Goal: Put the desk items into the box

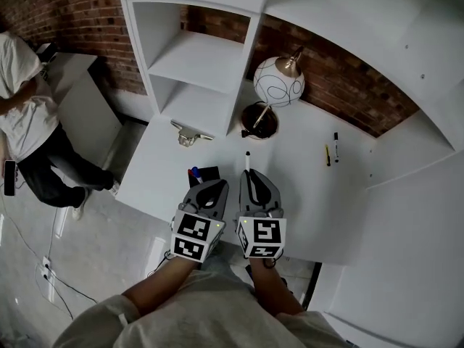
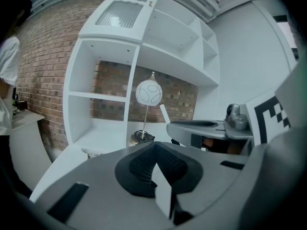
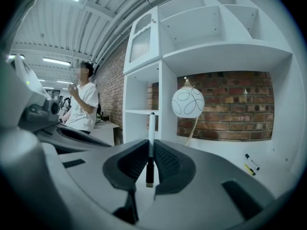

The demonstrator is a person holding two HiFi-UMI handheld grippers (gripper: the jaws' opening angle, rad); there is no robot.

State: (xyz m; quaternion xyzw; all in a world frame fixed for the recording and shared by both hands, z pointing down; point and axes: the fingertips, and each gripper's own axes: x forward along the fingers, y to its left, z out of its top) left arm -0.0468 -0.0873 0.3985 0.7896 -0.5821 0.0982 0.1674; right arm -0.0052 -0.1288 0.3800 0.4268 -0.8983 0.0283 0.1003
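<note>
Right gripper (image 3: 150,150) is clamped on a white marker (image 3: 151,128). Its dark end sits back between the pads and the barrel sticks out past the tips along the jaw axis. It's pinched near one end, so it should drop in lengthwise on release. Left gripper (image 2: 154,151) is closed on nothing, pads meeting at the tip, just parked beside the right one. Both are low at the near edge of the desk (image 1: 312,194). The black box (image 1: 211,172) sits on the desk right in front of the left gripper, partly hidden by its tip. Something red and blue shows at its left edge, can't tell what. The held marker is just right of the box, not over it. My read: carry step, next a short shift left, then open above the box. Not yet collected: a black marker (image 1: 335,138) and a yellow pen (image 1: 327,155), lying well off to the right. A metal item (image 1: 190,133) by the shelf unit (image 1: 196,56) may count too. Risk: left gripper crowds the box opening, back it off first.
</note>
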